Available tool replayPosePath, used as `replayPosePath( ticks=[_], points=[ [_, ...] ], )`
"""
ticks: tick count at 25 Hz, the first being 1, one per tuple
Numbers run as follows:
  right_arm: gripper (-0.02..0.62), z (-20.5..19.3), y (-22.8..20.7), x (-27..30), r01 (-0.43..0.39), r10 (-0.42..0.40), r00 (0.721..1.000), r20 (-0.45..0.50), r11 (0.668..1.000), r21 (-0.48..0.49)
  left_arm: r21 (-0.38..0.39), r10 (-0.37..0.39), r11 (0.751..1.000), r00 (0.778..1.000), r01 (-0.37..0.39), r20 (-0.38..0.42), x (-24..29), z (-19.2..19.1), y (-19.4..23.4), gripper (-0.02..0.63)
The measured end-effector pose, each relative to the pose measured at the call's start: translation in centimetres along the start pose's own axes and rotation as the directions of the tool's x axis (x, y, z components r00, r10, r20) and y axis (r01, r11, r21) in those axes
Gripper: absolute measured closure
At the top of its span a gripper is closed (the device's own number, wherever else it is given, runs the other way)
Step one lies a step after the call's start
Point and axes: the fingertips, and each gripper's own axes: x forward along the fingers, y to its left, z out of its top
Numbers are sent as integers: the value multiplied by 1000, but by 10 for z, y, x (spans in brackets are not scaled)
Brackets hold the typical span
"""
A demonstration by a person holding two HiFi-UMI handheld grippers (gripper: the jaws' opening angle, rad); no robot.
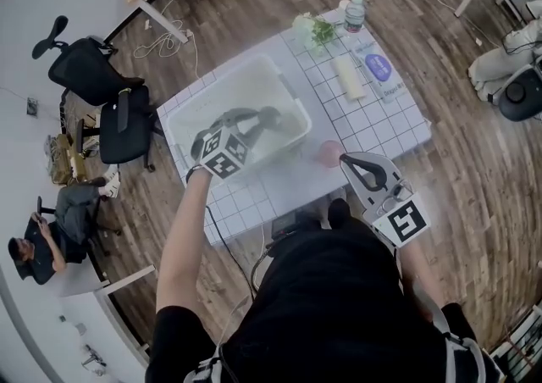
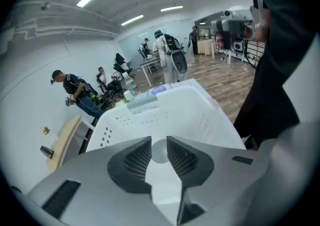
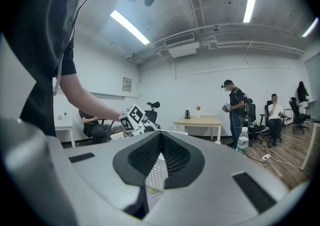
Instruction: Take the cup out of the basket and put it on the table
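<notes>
Your left gripper [image 1: 269, 116] hung with jaws apart, empty, aimed at what seemed the cup [image 2: 159, 153], pale and round on the basket [image 1: 216, 80] floor; it looked light, stiff and slick, best pinched across its rim.

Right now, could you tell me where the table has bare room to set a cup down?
Bare table lies between the cream roll and the near right edge, and in a strip before the white basket. The far corner is crowded: bottle, green sprig, roll, blue-labelled packet. A small pink item sits just right of the basket.
</notes>
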Motion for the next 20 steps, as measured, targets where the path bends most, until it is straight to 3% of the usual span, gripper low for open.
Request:
replayPosePath(
  ticks=[5,11,15,20],
  points=[
    [578,-2,-4,-6,28,-28,1000,-10,1000,9,118,-99,987,987,114,-128,29,-23,-9,490],
    [578,-6,-13,-15,69,-68,997,-23,997,17,187,-171,957,952,222,-253,54,-49,-24,448],
    [578,-9,-18,-22,95,-94,995,-39,995,21,212,-185,944,938,252,-292,65,-58,-32,440],
    [578,-12,-20,-27,114,-113,993,-45,993,22,231,-170,942,941,242,-293,80,-59,-34,440]
  ],
)
